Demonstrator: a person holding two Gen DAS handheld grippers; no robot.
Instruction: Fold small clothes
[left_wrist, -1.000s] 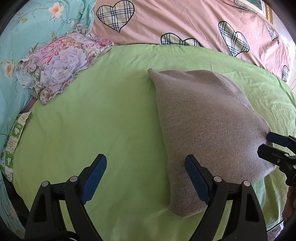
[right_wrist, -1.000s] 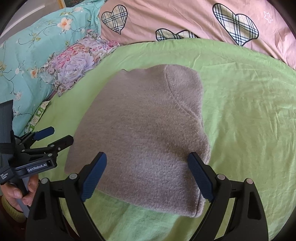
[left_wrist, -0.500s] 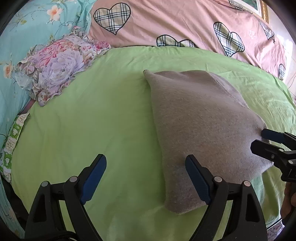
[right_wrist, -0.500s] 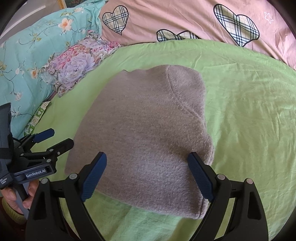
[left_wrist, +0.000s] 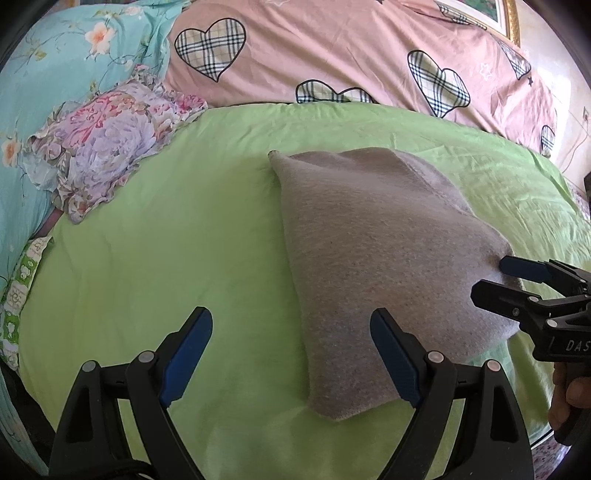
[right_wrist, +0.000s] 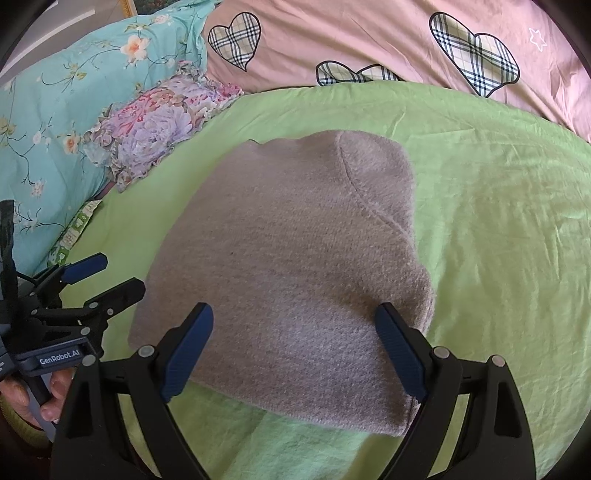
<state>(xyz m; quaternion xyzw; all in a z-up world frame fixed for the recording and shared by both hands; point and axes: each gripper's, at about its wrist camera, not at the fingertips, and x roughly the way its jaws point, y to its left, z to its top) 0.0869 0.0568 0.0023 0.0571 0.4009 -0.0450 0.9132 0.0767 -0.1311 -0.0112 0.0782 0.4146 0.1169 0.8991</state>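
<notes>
On the green sheet (right_wrist: 498, 221) we have the grey garment (right_wrist: 295, 258) lying folded into a compact block, flat, near the front edge. Right gripper (right_wrist: 295, 350) hovers over its near end, jaws spread wide — cloth below them, nothing clamped. Left gripper (left_wrist: 291, 354) sits at the garment's left edge, jaws also wide apart and empty — one finger over cloth, the other over bare sheet. Floral pillow (left_wrist: 103, 155) and pink heart-print duvet (left_wrist: 332, 55) lie well behind.
</notes>
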